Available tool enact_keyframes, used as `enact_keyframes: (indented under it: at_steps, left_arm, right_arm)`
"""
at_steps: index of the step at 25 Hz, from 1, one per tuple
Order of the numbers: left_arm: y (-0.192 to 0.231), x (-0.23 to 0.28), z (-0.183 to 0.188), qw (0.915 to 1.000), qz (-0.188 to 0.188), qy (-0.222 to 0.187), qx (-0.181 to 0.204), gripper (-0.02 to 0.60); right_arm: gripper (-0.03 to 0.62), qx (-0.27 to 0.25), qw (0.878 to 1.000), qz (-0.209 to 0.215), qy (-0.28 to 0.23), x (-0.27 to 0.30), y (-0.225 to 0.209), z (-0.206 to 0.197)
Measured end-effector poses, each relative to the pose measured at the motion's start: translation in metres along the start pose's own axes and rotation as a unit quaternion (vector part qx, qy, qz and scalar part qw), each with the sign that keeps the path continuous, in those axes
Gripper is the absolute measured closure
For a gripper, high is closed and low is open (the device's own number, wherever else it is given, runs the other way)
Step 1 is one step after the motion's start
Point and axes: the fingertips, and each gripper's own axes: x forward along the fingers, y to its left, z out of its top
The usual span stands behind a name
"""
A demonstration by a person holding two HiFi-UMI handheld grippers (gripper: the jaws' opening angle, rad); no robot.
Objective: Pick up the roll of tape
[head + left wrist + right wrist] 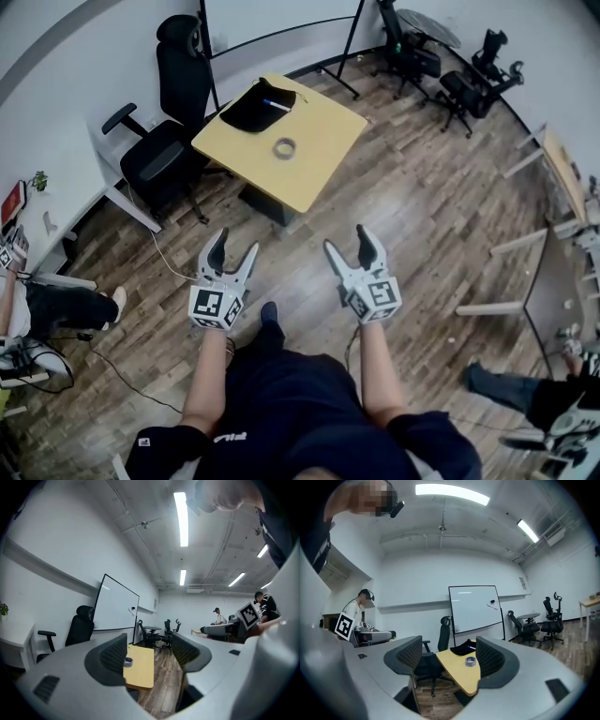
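The pickup has not begun: the roll of tape (285,147) lies untouched near the middle of the yellow table (328,131), far across the wooden floor (412,216). The left gripper (234,246) and right gripper (348,242) hang near the person, jaws spread with nothing between them. I judge that the approach, reach, grasp and lift all remain.
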Motion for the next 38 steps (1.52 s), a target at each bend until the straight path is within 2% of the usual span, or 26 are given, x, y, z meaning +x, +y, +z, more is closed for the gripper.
enact_keyframes:
  at_steps: [8, 12, 17, 24, 33, 38]
  left_arm:
    - [0.038, 0.044, 0.005, 0.9995, -0.030, 0.002, 0.001, 0.299]
    - [0.040, 0.058, 0.004, 0.9989, -0.046, 0.007, 0.001, 0.299]
    - [0.048, 0.075, 0.009, 0.9984, -0.056, 0.002, -0.001, 0.299]
    - [0.063, 0.106, 0.012, 0.9984, -0.056, -0.005, -0.007, 0.299]
    - [0.073, 0.162, 0.013, 0.9987, -0.050, -0.004, -0.003, 0.299]
    - [0.081, 0.183, 0.013, 0.9990, -0.044, -0.004, -0.011, 0.299]
  right_arm:
    - [0.264, -0.003, 1.000, -0.022, -0.008, 0.051, -0.006, 0.015]
    - [0.264, -0.009, 1.000, -0.022, -0.020, 0.059, -0.009, 0.021]
    - [0.264, -0.013, 0.999, -0.038, -0.009, 0.069, -0.020, 0.022]
    - [0.264, -0.014, 1.000, -0.026, -0.007, 0.098, -0.037, 0.014]
    - [0.264, -0.025, 1.000, -0.019, -0.003, 0.146, -0.076, 0.029]
    - [0.264, -0.024, 1.000, -0.003, 0.015, 0.172, -0.090, 0.024]
